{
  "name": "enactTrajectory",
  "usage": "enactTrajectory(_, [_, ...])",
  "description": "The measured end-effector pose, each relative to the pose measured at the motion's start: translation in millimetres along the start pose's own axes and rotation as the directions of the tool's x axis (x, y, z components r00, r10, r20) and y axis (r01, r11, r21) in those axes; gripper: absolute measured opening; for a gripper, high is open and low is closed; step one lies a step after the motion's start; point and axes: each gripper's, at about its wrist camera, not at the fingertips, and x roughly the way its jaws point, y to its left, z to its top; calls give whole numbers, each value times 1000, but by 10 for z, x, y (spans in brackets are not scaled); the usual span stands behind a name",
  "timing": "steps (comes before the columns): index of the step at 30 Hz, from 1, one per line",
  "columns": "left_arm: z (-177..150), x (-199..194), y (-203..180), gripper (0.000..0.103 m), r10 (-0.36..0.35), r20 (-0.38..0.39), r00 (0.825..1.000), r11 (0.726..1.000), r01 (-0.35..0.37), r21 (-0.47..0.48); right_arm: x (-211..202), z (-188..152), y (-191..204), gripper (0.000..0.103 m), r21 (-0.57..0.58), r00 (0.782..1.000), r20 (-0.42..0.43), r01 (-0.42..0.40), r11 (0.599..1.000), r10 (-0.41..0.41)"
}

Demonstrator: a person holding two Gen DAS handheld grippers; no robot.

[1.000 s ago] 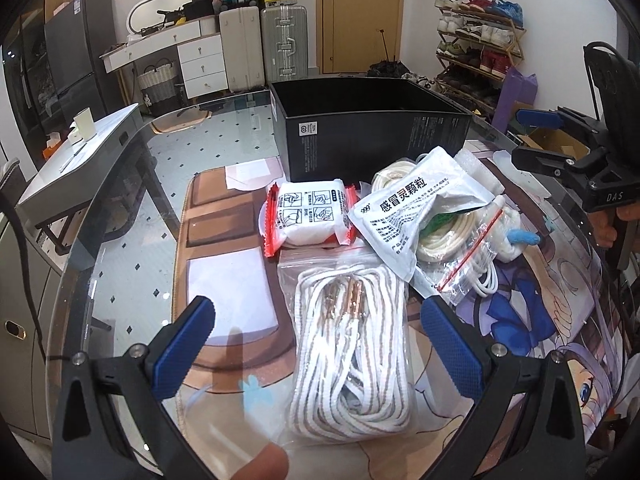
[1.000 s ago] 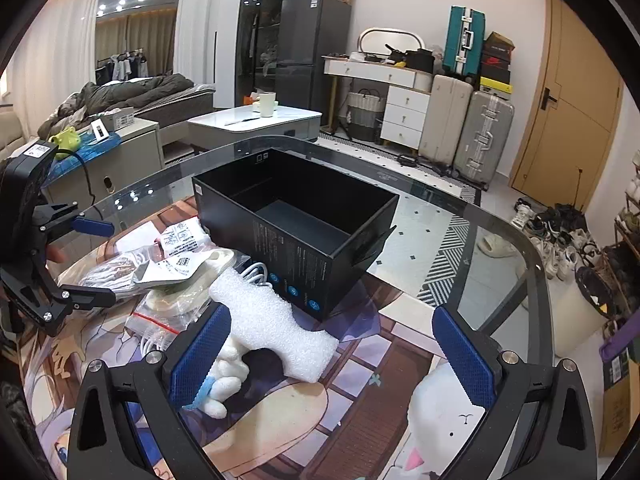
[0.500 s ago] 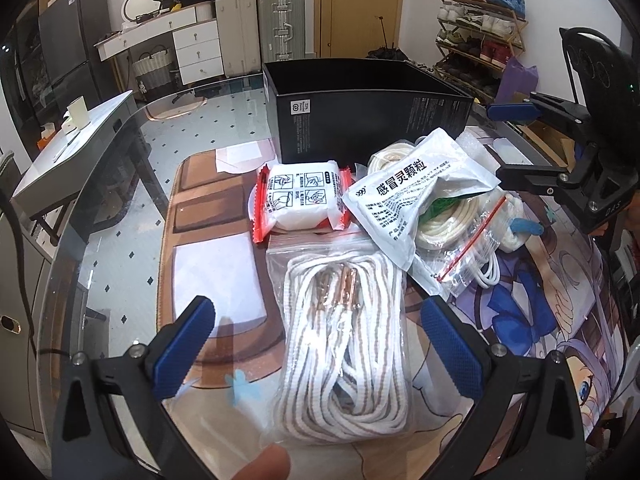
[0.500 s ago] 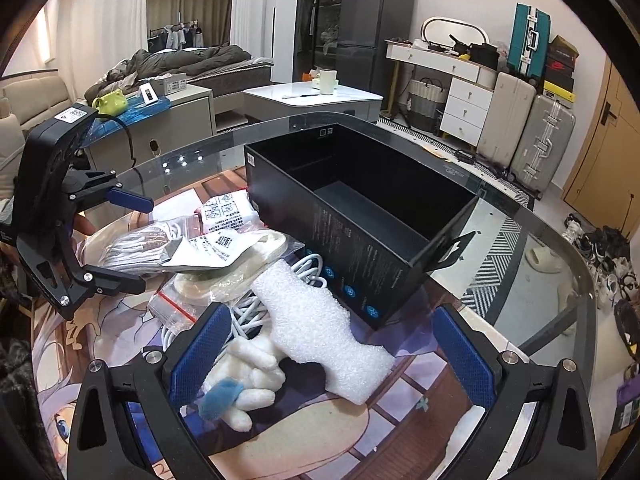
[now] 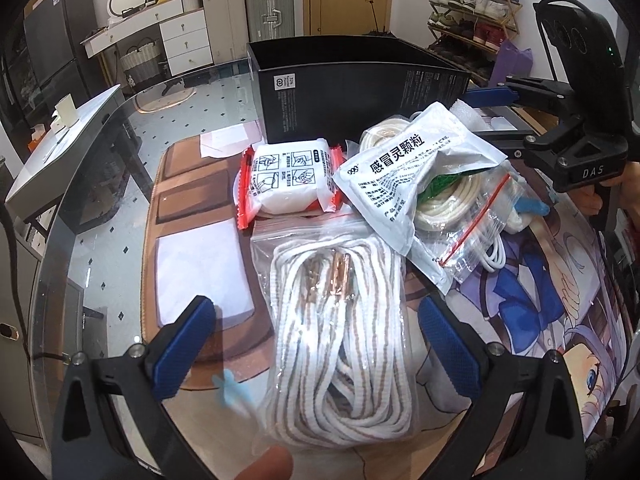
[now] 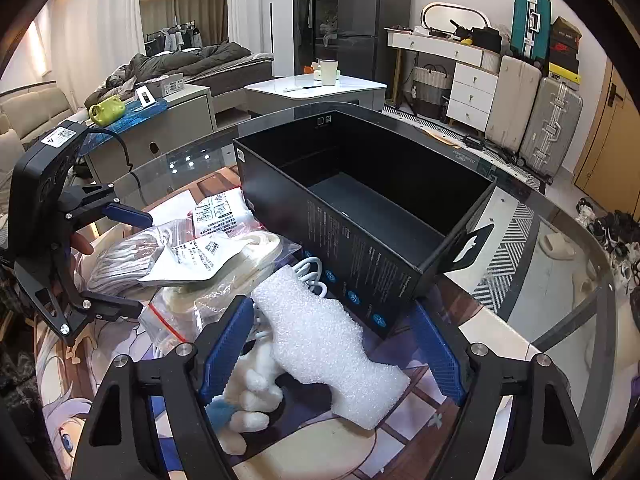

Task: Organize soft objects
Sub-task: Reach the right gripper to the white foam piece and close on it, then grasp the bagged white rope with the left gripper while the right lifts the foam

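The box (image 6: 360,216) is black with small white print. The foam (image 6: 324,344) is white. The rope (image 5: 340,340) is white with tan stripes in a clear bag. The pack (image 5: 290,178) is white with red edges. The pouch (image 5: 412,168) is pale grey with black print. The gripper pads (image 5: 184,344) are blue.

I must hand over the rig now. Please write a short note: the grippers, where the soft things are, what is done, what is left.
Left gripper: open, straddling the bagged white rope, not gripping.
Right gripper: jaws closing around the white foam piece, pads not yet pressing.
Black box: empty.
Tissue pack, medicine pouch, bagged cord and plush toy lie on the table.
Done: nothing boxed. Left: everything, probably foam first.
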Motion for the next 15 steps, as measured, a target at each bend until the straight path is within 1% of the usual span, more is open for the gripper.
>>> enactTrajectory(2, [0,9,4,102,3,-1,1000,1000,-3,-1,-4,-1,-11,80,-1,1000,1,1,1000,-1])
enactTrajectory(4, [2,12,-3,102,6,-2,1000,1000,-6,-1,-16,-13,-20,75,5,1000,3,-4,1000,4])
enactTrajectory(5, [-1,9,-1,102,5,-2,1000,1000,-5,-1,-11,-18,-33,68,8,1000,-2,2,1000,-2])
enactTrajectory(6, [-1,11,-2,102,5,-3,1000,1000,-5,-1,-14,-35,-29,64,16,1000,-2,-4,1000,4])
enactTrajectory(7, [-3,12,-8,102,5,-3,1000,1000,-5,0,-17,-43,-44,62,26,1000,0,-12,1000,12])
enactTrajectory(12, [-1,12,-10,102,4,-4,1000,1000,-4,-1,-53,-65,-35,43,37,1000,1,-12,999,12])
enactTrajectory(15, [-4,9,-11,102,4,-5,1000,1000,-4,-4,-79,-80,10,42,31,1000,4,-8,999,8])
